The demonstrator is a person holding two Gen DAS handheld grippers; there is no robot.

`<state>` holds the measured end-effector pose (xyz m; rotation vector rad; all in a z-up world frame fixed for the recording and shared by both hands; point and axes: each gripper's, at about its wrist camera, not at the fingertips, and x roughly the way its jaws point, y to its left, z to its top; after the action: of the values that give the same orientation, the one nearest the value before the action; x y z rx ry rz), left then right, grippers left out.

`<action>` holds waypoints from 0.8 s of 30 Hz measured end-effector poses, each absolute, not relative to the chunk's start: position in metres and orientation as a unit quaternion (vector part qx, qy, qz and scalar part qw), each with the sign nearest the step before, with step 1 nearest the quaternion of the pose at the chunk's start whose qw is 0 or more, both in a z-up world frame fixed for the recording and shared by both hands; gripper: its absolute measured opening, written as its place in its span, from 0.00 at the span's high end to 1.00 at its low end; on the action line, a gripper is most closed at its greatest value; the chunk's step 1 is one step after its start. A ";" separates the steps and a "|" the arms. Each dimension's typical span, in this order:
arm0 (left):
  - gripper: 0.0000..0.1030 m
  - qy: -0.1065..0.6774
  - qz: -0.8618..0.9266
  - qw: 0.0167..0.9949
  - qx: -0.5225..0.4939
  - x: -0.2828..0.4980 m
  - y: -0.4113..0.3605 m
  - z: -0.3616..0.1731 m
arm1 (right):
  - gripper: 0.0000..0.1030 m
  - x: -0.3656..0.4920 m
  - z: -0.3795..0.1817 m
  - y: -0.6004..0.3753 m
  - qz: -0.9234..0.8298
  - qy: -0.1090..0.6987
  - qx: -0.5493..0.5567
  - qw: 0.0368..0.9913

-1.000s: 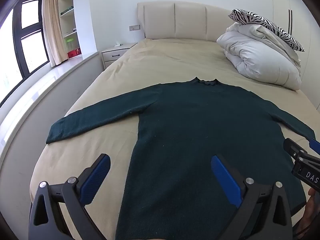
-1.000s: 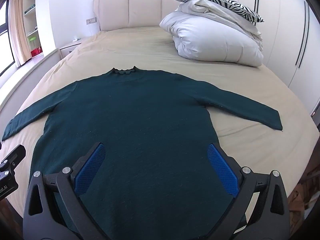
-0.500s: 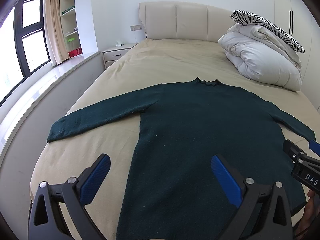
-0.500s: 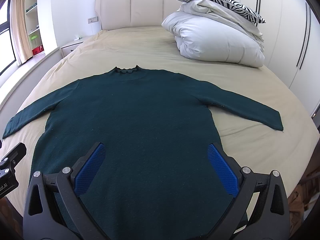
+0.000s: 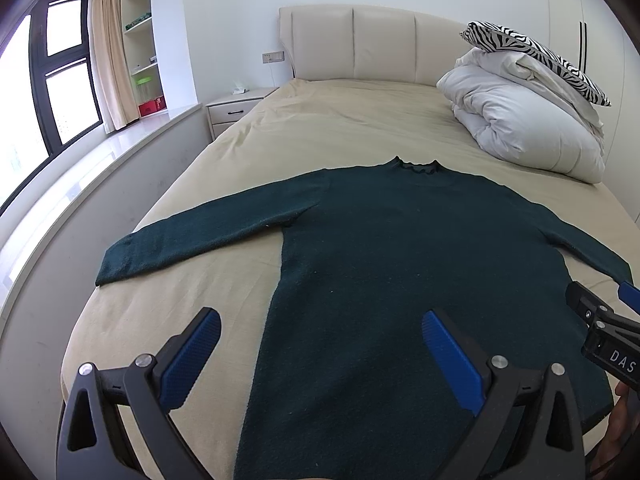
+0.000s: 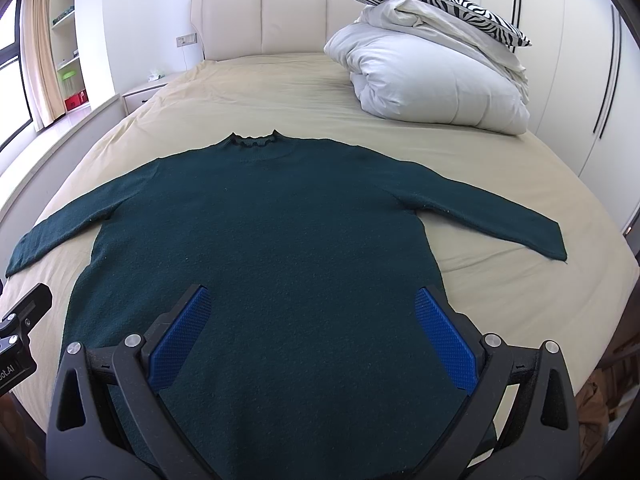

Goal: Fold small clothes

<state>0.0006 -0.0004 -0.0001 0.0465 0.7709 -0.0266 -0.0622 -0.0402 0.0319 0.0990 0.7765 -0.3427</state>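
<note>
A dark green long-sleeved sweater [image 5: 400, 248] lies flat on the beige bed [image 5: 340, 128], neck toward the headboard, both sleeves spread out; it also shows in the right wrist view [image 6: 280, 232]. My left gripper [image 5: 320, 328] is open and empty above the sweater's lower left side. My right gripper [image 6: 312, 308] is open and empty above the lower middle of the sweater, and part of it shows at the right edge of the left wrist view [image 5: 600, 320]. The sweater's hem is hidden below both views.
A folded white duvet [image 6: 432, 80] with a zebra-print pillow [image 6: 432, 0] on top sits at the bed's far right. A padded headboard [image 5: 360, 44], a bedside table [image 5: 236, 108], a window ledge [image 5: 80, 184] and shelves [image 5: 140, 40] lie to the left.
Both grippers have drifted very slightly back and to the left over the sweater. The sweater has not moved and both stay open.
</note>
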 end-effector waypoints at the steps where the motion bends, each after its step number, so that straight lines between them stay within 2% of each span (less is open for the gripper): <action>1: 0.00 0.376 -0.013 0.926 0.022 0.000 0.000 0.000 | 0.00 -0.062 0.032 -0.040 -0.166 0.377 0.048 0.910; 24: 0.00 0.375 -0.013 0.927 0.023 0.000 0.010 -0.001 | 0.00 -0.060 0.029 -0.034 -0.164 0.379 0.047 0.910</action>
<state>0.0002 0.0098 -0.0010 0.0472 0.7684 -0.0263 -0.0604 -0.0340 0.0289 0.0963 0.7817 -0.3390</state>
